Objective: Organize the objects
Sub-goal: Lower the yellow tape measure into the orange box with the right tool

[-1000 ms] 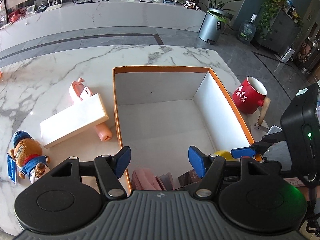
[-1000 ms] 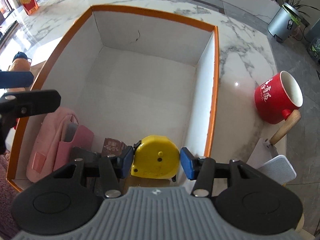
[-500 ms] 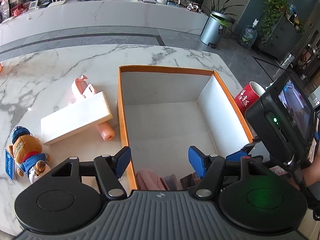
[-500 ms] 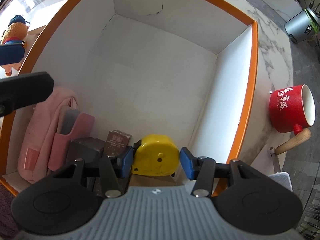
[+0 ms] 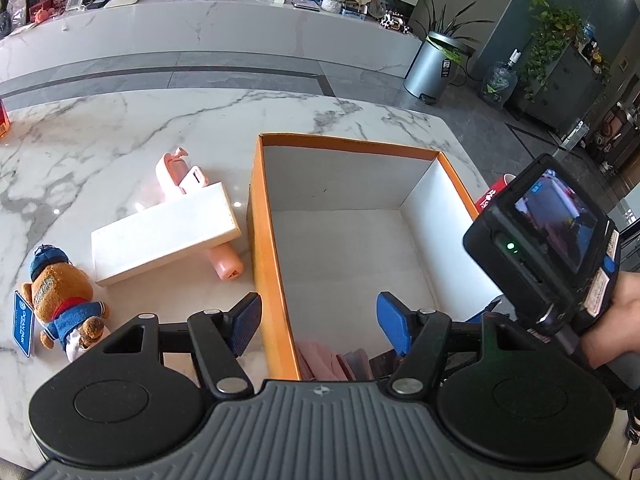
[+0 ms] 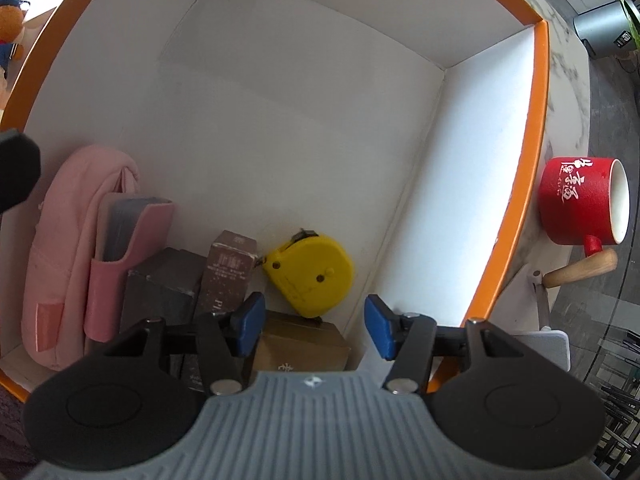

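Box: an orange-rimmed box with white inner walls stands on the marble table; most of its floor is bare, and its contents crowd the near end.
Tape measure: the yellow tape measure lies on the box floor, its lower edge leaning on a tan carton, near the right inner wall.
Other contents: a pink pouch lies along the left wall with a pink-sleeved grey case against it; a dark grey block and a brown carton stand between that case and the tape measure.
Outside the box: a red mug with a wooden handle lies on its side just past the right wall; a white slab rests over a pink toy to the left, with a plush bear further left.
Right gripper: the right gripper hangs over the near end, released, nothing between its blue pads.
Left gripper: the left gripper is spread wide and empty, straddling the box's left wall.
Change: a second ago the tape measure sat between the right gripper's pads; the jaws have just been opening, and it now lies free ahead of them.
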`<state>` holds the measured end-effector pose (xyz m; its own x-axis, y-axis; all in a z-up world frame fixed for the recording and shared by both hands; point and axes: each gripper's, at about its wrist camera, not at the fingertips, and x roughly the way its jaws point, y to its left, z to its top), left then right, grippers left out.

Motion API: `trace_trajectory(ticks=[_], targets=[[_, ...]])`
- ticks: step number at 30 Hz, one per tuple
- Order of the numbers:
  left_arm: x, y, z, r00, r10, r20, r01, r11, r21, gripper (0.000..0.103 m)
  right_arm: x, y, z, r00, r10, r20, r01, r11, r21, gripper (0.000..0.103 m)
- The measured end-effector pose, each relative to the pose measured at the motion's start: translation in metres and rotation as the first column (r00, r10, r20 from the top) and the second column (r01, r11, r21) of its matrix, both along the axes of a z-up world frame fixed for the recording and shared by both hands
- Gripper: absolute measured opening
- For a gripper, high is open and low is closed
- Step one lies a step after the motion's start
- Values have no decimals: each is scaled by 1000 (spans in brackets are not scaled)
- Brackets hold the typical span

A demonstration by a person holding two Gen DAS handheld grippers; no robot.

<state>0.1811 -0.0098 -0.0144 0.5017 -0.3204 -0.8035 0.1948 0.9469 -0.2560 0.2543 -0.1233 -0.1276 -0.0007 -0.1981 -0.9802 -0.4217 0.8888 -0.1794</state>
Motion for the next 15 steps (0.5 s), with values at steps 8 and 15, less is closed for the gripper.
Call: trace_trajectory(ticks=[8, 15], targets=[[-2, 4, -1, 1000, 9, 4, -9, 1000, -6, 75, -9, 8, 11, 971, 224, 89, -228, 972, 47, 31], [-1, 3, 0, 1000, 10, 3, -10, 1000, 7, 75, -7, 13, -9, 940, 337, 57, -340, 938, 68, 33]])
